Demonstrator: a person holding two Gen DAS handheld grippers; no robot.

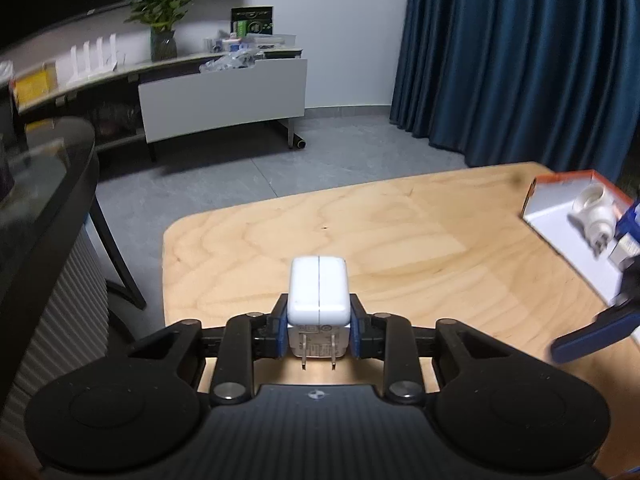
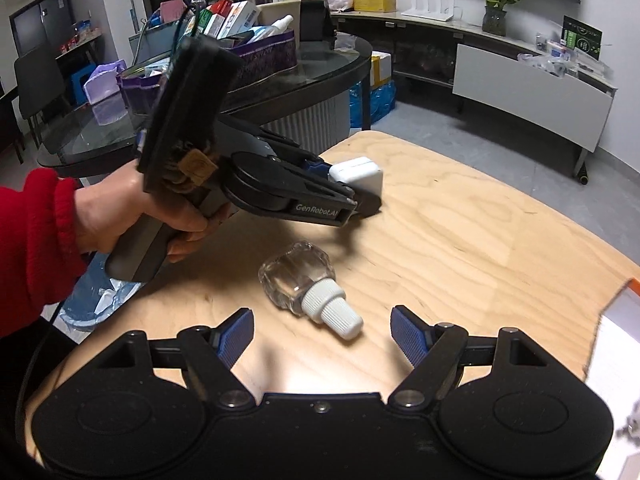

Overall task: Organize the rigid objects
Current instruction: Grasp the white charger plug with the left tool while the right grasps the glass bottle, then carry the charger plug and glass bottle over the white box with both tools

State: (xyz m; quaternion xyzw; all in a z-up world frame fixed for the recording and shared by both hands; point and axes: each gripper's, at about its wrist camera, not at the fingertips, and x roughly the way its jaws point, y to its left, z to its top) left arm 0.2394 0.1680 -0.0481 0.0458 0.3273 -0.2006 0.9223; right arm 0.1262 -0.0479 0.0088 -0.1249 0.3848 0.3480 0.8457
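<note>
Gripping the white square plug-in charger (image 1: 318, 292) between its blue pads, your left gripper (image 1: 319, 334) is clamped tight on it just above the pale wooden table (image 1: 400, 232), prongs facing back toward the camera. Your right gripper (image 2: 322, 330) stands wide apart with nothing between its pads, hovering over the clear glass bottle with a ribbed white cap (image 2: 308, 290), which lies on its side on the table. At the table's right edge sits an orange-rimmed white box (image 1: 560, 216) holding a white plastic fitting (image 1: 592, 216).

white charger (image 1: 318, 294) — prongs toward camera | clear bottle (image 2: 298, 282) — lying on table (image 2: 460, 232)
</note>
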